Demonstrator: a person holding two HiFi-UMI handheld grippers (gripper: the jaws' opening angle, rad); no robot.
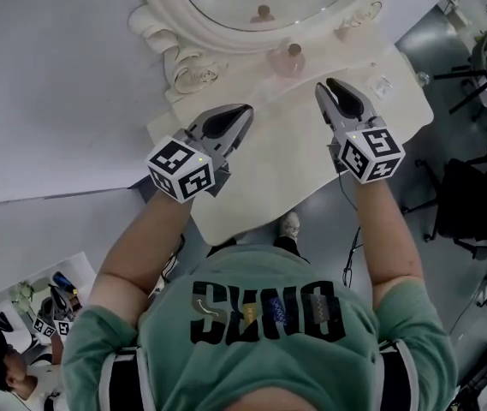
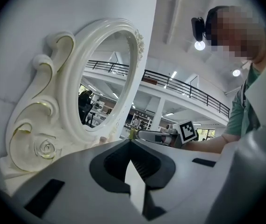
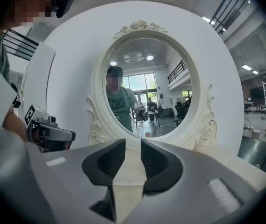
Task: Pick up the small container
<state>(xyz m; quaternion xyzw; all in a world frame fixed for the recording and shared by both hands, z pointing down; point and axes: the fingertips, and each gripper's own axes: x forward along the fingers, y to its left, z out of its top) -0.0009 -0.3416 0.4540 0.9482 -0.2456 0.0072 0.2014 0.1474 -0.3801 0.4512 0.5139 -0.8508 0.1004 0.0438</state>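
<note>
A small pink container [image 1: 288, 58] with a round knob lid stands on the white dressing table [image 1: 252, 199], close to the base of the oval mirror [image 1: 193, 17]. My right gripper [image 1: 327, 86] hovers just right of the container, its jaws parted with nothing between them [image 3: 133, 143]. My left gripper [image 1: 245, 110] hangs over the table to the container's lower left. Its tips meet, with nothing between them [image 2: 130, 141]. Each gripper view also shows the other gripper [image 2: 163, 135] [image 3: 53, 134] off to the side.
The mirror's ornate white frame [image 2: 39, 139] rises right behind both grippers. A small clear item [image 1: 383, 86] lies at the table's right end. Beyond the table edge are grey floor, a black chair [image 1: 470, 204] and a person [image 1: 3, 371] at lower left.
</note>
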